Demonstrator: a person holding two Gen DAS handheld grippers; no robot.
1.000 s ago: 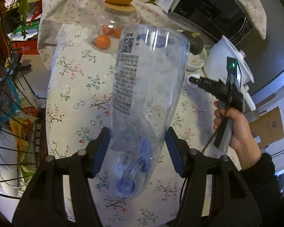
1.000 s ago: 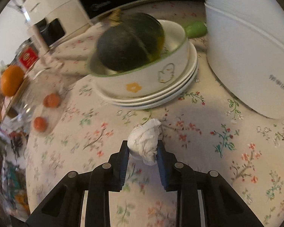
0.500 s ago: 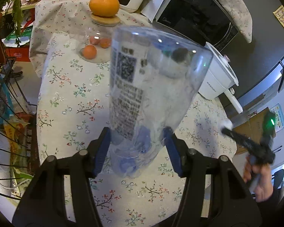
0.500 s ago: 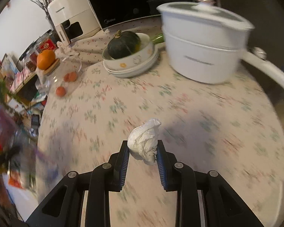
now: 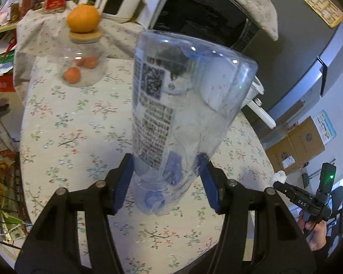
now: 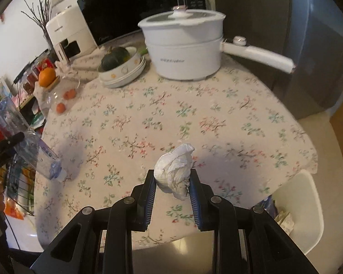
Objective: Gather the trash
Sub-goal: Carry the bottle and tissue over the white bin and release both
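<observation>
My left gripper (image 5: 165,178) is shut on a clear plastic bottle (image 5: 183,105) with a printed label, held cap end toward the camera above the floral tablecloth. The bottle also shows in the right wrist view (image 6: 25,141) at the table's left edge. My right gripper (image 6: 172,182) is shut on a crumpled white tissue (image 6: 175,169), held above the table's near edge. In the left wrist view the right gripper (image 5: 283,181) with the tissue (image 5: 279,176) is off the table's right side.
A round table (image 6: 217,114) with a floral cloth carries a white electric pot (image 6: 185,48), stacked bowls with a dark squash (image 6: 120,65), and a glass jar (image 5: 82,66) with an orange on top. A microwave (image 6: 135,6) stands behind. A white chair (image 6: 301,207) and a wire rack (image 6: 13,182) flank the table.
Both grippers have drawn back from the table with their loads. The right gripper carried the tissue away from the bowls to beyond the table's near edge. The bottle has risen slightly.
</observation>
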